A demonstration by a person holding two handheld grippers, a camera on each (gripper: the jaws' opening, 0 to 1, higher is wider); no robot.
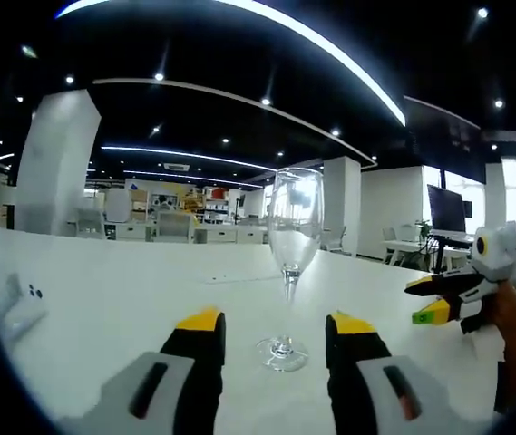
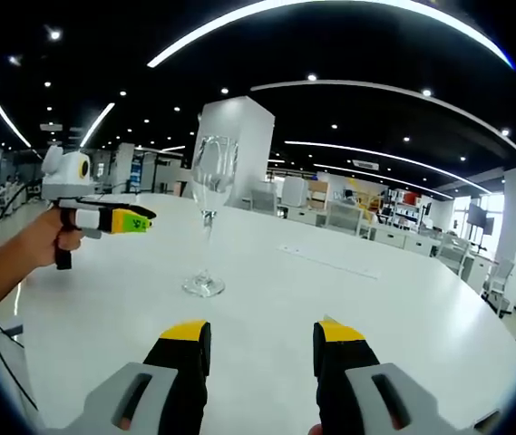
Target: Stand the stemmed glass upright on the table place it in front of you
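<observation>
on the tabletop (image 1: 103, 299), glass (image 1: 291, 263) upright, stem vertical.
left hand-held gripper (image 1: 271, 328) nearer, straight behind its foot; right hand-held gripper (image 2: 262, 337) farther; both open, empty.

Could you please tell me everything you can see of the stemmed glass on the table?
The stemmed glass is clear, looks empty, and has a tall narrow bowl, a thin stem and a round flat foot. It stands upright, its foot resting on the white table. Nothing else touches it. In the left gripper view it stands just beyond the left gripper, whose jaws are open to either side of the foot. In the right gripper view it stands ahead and left of the right gripper.
</observation>
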